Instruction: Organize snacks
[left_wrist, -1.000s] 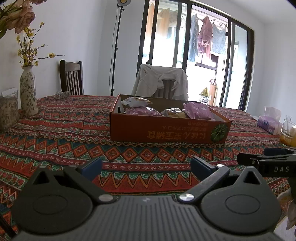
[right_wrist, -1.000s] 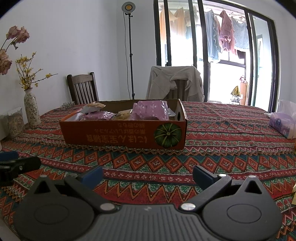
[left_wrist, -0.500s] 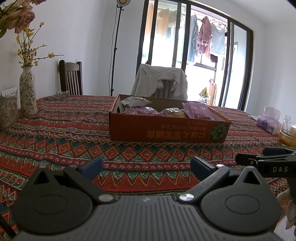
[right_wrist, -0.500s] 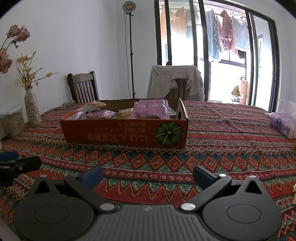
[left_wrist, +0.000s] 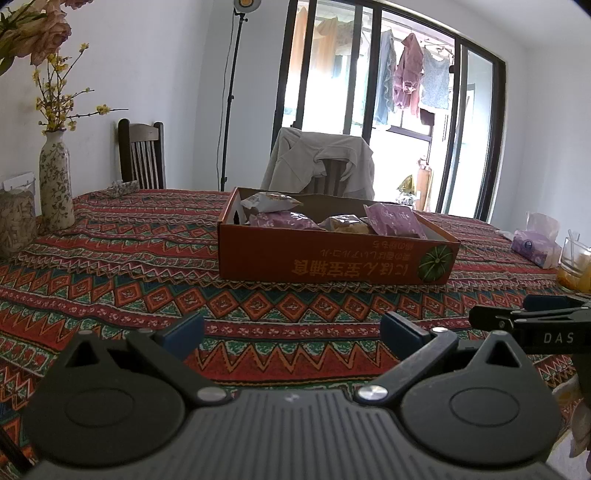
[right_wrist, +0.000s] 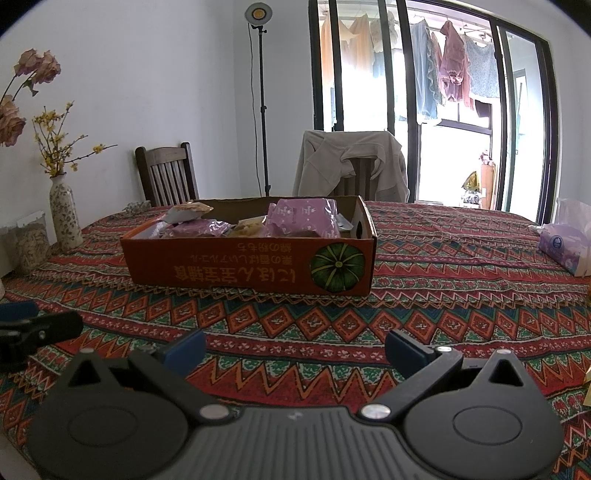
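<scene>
An orange cardboard box (left_wrist: 332, 258) (right_wrist: 251, 264) with a pumpkin picture stands on the patterned tablecloth (left_wrist: 110, 273) (right_wrist: 461, 295). Several snack packets lie inside it, among them a purple pack (left_wrist: 395, 220) (right_wrist: 304, 218) and a white-orange one (left_wrist: 267, 201) (right_wrist: 188, 211). My left gripper (left_wrist: 291, 330) hovers low over the cloth well short of the box, open and empty. My right gripper (right_wrist: 295, 347) is likewise open and empty, short of the box's front wall. Each gripper's black fingers show at the edge of the other's view.
A flowered vase (left_wrist: 55, 184) (right_wrist: 66, 214) and a jar (left_wrist: 16, 218) stand at the left. A purple tissue pack (left_wrist: 535, 243) (right_wrist: 565, 247) and a glass (left_wrist: 574, 266) sit at the right. Two chairs (right_wrist: 166, 177) stand behind the table, one draped with a jacket (right_wrist: 351, 162).
Both views have shifted only slightly; the box sits a touch lower and nearer in the right wrist view. Both grippers stay open and empty.
</scene>
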